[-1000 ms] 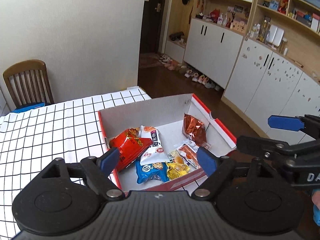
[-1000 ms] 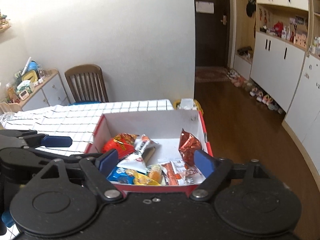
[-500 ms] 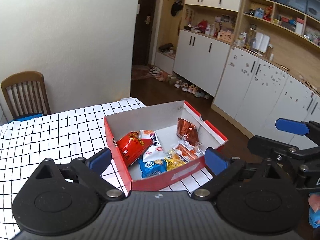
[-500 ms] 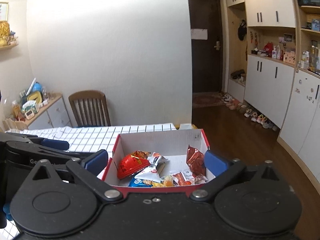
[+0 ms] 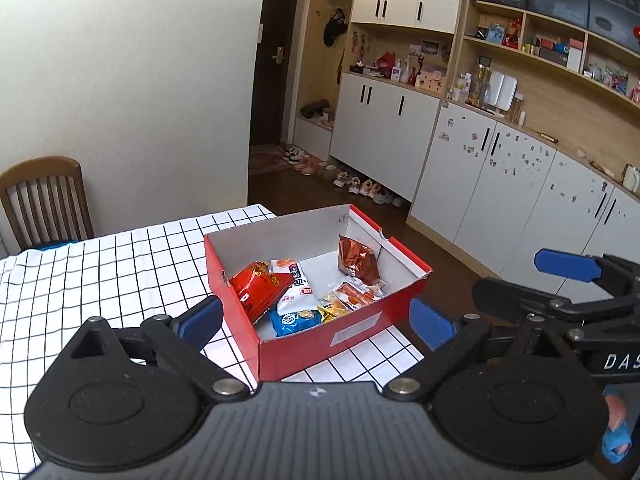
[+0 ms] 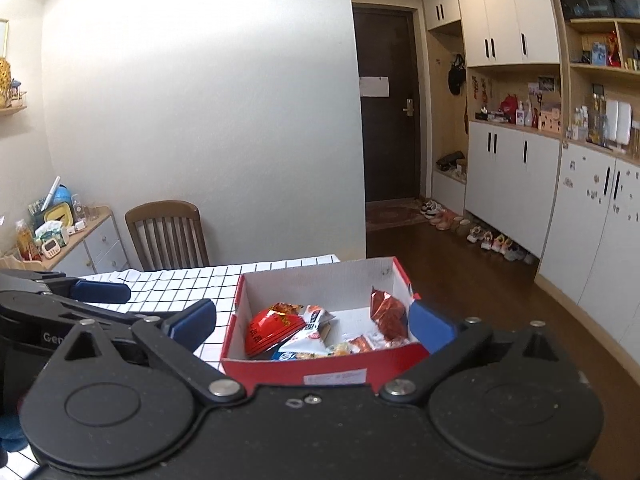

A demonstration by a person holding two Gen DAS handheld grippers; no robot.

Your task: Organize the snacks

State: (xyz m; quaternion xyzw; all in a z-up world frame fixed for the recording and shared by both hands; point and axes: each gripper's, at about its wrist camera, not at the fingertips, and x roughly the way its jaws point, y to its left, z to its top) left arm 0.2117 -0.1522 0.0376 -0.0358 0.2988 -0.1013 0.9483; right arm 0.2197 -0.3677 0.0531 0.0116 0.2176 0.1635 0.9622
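A red cardboard box (image 5: 352,334) with a white inside stands at the right corner of the checked table (image 5: 100,276). It holds several snack packets: a red bag (image 5: 260,282), a white packet (image 5: 294,286), a blue packet (image 5: 294,320) and a copper foil bag (image 5: 358,262). My left gripper (image 5: 316,318) is open and empty, held back from and above the box. My right gripper (image 6: 312,322) is open and empty, also back from the box (image 6: 324,370). The same snacks show in the right wrist view, red bag (image 6: 272,326) and foil bag (image 6: 388,314).
A wooden chair (image 6: 168,234) stands at the table's far side by the white wall. White cabinets (image 5: 500,184) and shoes (image 5: 352,182) line the right side. A side cabinet with clutter (image 6: 60,232) stands at the left. The table edge runs just right of the box.
Both grippers have pulled back and risen away from the box, which now looks smaller and farther. Both stay open. The snacks in the box have not moved.
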